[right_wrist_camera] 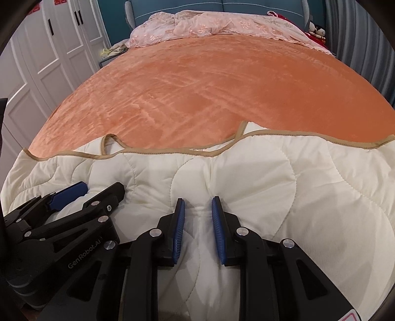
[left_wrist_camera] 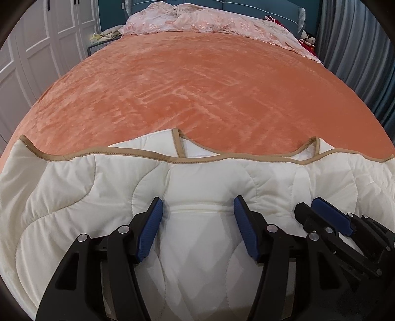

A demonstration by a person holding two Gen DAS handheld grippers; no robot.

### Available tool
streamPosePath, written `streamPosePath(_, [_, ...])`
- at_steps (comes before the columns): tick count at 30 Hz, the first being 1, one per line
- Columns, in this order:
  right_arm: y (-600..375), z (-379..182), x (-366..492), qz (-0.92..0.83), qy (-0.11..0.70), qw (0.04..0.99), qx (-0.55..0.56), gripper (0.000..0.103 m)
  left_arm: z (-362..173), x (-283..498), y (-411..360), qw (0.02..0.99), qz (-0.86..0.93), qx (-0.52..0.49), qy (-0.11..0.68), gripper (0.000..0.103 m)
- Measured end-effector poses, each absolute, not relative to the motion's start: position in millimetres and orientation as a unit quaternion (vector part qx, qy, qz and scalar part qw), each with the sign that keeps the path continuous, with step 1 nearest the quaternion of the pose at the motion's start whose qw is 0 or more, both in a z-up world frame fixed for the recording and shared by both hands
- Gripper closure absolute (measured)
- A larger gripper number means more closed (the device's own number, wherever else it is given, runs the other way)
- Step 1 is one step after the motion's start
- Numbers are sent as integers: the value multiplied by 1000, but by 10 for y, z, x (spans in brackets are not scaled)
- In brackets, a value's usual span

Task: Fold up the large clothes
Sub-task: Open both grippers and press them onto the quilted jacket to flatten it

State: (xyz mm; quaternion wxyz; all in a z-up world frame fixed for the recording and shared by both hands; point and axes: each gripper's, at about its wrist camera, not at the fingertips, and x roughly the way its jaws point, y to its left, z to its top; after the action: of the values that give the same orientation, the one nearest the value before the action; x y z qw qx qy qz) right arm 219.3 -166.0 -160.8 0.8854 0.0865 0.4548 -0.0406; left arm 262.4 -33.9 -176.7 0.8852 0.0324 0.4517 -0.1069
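A cream quilted quilt [left_wrist_camera: 74, 185] with tan binding [left_wrist_camera: 123, 154] lies folded along the near edge of the bed, with two bound corners of a lower layer poking out beyond the top edge. My left gripper [left_wrist_camera: 197, 202] stands fairly wide, its blue pads pressing a thick bunch of quilt between them. Just to its right, my right gripper [left_wrist_camera: 308, 203] is also on the quilt. In the right wrist view the right gripper [right_wrist_camera: 198, 200] pinches a narrower fold of the quilt [right_wrist_camera: 296, 185], and the left gripper [right_wrist_camera: 101, 187] sits at the lower left with white fabric bulging between its fingers.
An orange plush bed cover [left_wrist_camera: 197, 86] stretches beyond the quilt. Crumpled pink lace bedding [left_wrist_camera: 197, 19] lies at the headboard. White wardrobe doors [left_wrist_camera: 37, 37] stand on the left, a grey curtain [left_wrist_camera: 358, 49] on the right, and plush toys [left_wrist_camera: 307, 38] at the far right corner.
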Motion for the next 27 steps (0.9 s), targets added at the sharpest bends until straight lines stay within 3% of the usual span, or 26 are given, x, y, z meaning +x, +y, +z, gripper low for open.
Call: streamPosePath(27, [-1604, -1689, 2224, -55, 434, 896, 83, 83, -1845, 2621, -392, 900, -88, 48, 424, 46])
